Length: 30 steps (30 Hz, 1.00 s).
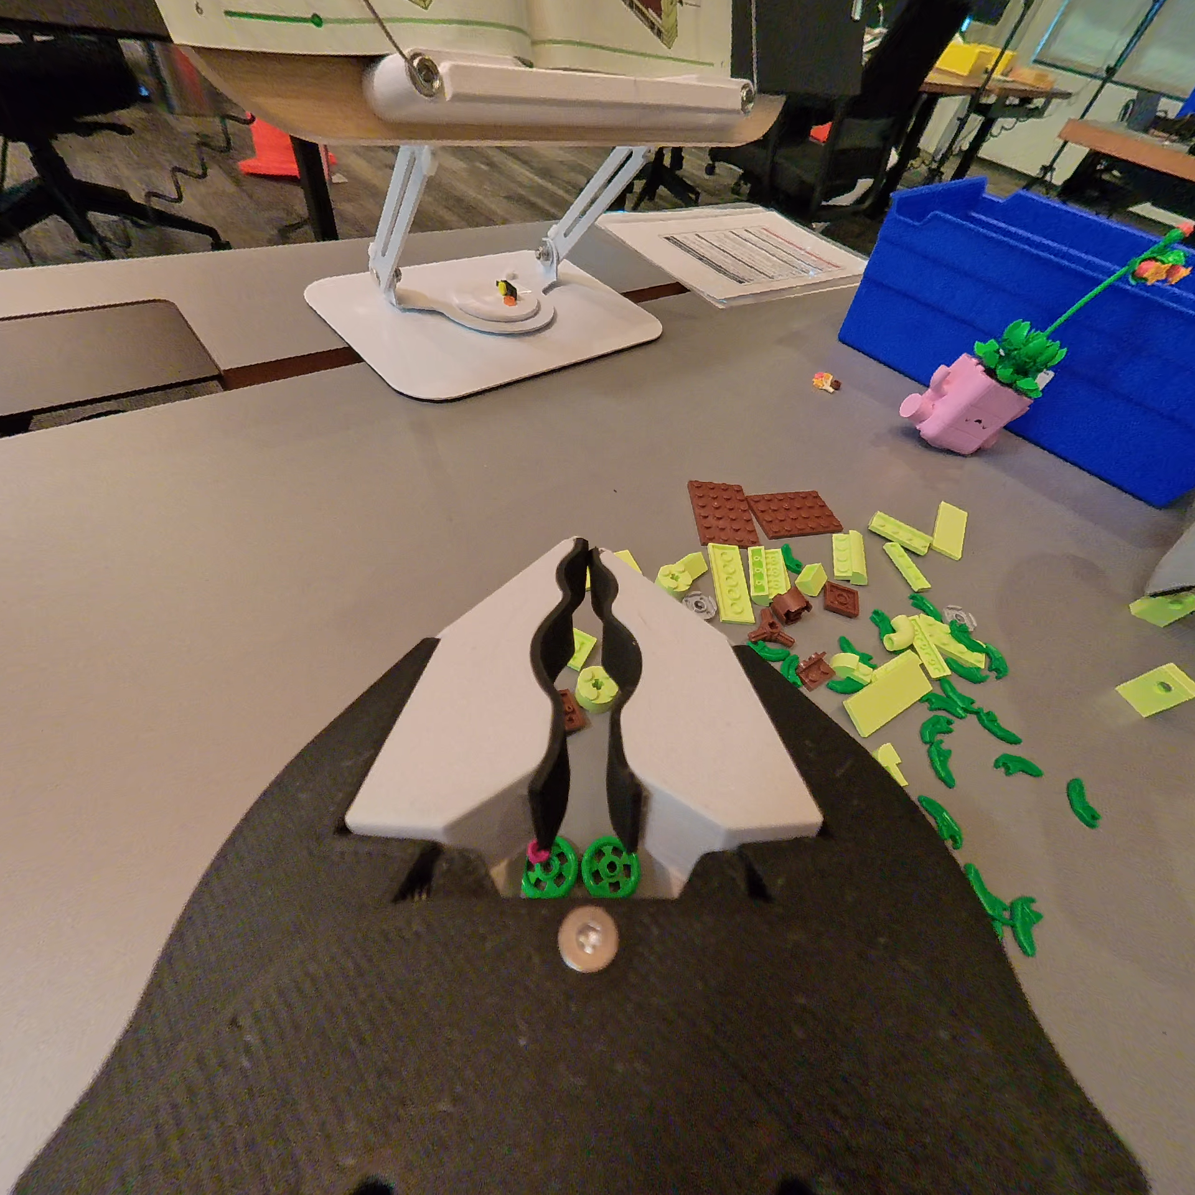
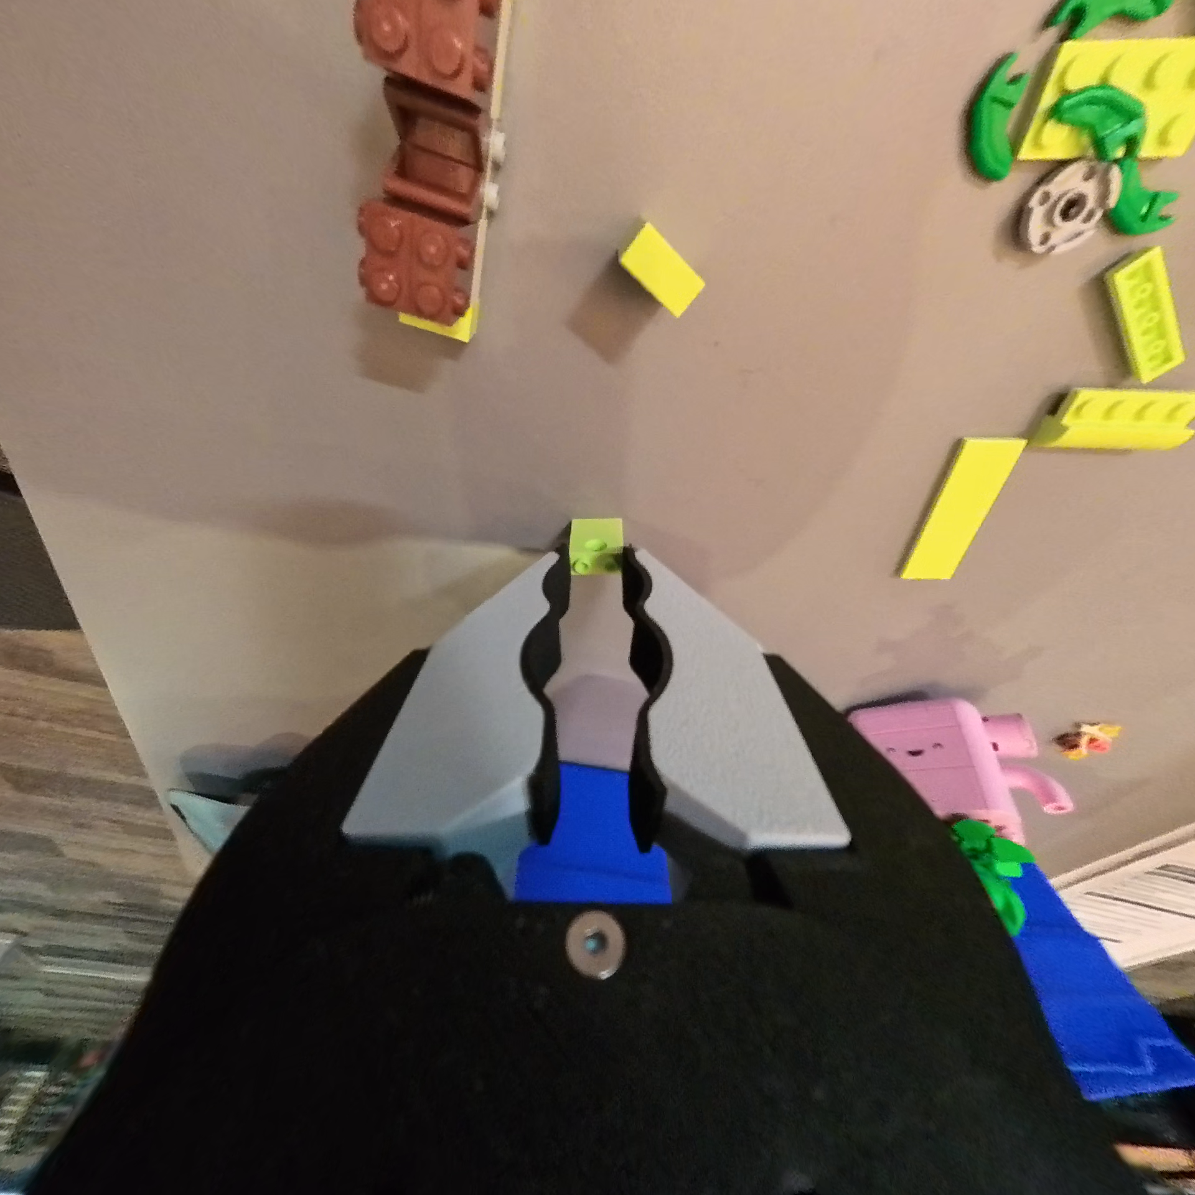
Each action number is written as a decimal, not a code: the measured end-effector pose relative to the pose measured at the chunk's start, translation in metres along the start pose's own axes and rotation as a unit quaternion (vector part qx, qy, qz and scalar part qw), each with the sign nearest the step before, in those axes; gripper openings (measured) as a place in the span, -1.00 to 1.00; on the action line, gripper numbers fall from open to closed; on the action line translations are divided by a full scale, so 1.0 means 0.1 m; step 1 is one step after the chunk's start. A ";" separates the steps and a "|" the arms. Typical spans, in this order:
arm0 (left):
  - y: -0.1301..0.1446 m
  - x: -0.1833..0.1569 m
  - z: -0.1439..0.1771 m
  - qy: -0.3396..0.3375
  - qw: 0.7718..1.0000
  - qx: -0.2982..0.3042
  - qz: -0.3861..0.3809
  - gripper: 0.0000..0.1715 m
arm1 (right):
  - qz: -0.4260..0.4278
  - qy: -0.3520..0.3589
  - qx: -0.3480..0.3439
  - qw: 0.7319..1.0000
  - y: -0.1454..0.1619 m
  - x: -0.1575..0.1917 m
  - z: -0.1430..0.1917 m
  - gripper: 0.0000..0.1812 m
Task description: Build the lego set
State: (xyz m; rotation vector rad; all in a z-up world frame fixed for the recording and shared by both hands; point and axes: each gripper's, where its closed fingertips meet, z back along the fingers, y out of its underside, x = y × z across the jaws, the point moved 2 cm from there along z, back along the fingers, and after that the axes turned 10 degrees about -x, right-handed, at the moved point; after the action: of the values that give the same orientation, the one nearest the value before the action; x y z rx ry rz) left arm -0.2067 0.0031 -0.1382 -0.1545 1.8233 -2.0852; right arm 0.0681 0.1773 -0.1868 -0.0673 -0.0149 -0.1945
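My left gripper (image 1: 585, 549) is shut with nothing between its tips and hovers over the grey table (image 1: 258, 582), at the left edge of a pile of loose pieces. Below it lie a lime round brick (image 1: 596, 689) and two green wheel-shaped pieces (image 1: 610, 866). The pile holds brown plates (image 1: 763, 511), lime plates (image 1: 731, 582) and green leaves (image 1: 944, 724). My right gripper (image 2: 595, 557) is shut on a small lime brick (image 2: 596, 546) and holds it above the table. A brown assembly on a pale plate (image 2: 420, 174) and a lime tile (image 2: 661, 268) lie beyond it.
A pink pot with a green plant (image 1: 963, 401) leans against a blue bin (image 1: 1034, 362) at the right. A white stand (image 1: 485, 323) holds the instruction booklet at the back. A sheet of paper (image 1: 743, 255) lies behind the bin. In the right wrist view, more lime pieces (image 2: 963, 507) lie at the right. Spacing between my two grippers at the tips: around 35 cm. The lime tile (image 2: 661, 268) is about 7 cm from my right fingertips and 25 cm from my left.
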 end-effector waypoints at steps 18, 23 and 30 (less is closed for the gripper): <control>-0.07 -0.05 0.04 -0.005 1.000 -0.011 -0.020 -1.00 | -0.171 -0.004 -0.036 0.985 -0.17 -0.07 -0.02 -0.79; -0.08 0.00 0.05 -0.006 1.000 -0.017 -0.006 -1.00 | -0.194 0.000 -0.063 0.979 -0.20 -0.11 0.03 -0.65; -0.13 -0.02 0.09 0.019 0.999 -0.023 0.030 -1.00 | -0.219 0.059 -0.166 0.960 -0.52 -0.40 0.33 -0.65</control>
State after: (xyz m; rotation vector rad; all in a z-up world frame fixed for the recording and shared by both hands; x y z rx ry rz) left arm -0.2047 -0.0033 -0.1235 -0.0724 1.8756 -2.0191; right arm 0.0190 0.1367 -0.1510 -0.3896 0.1228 -0.6447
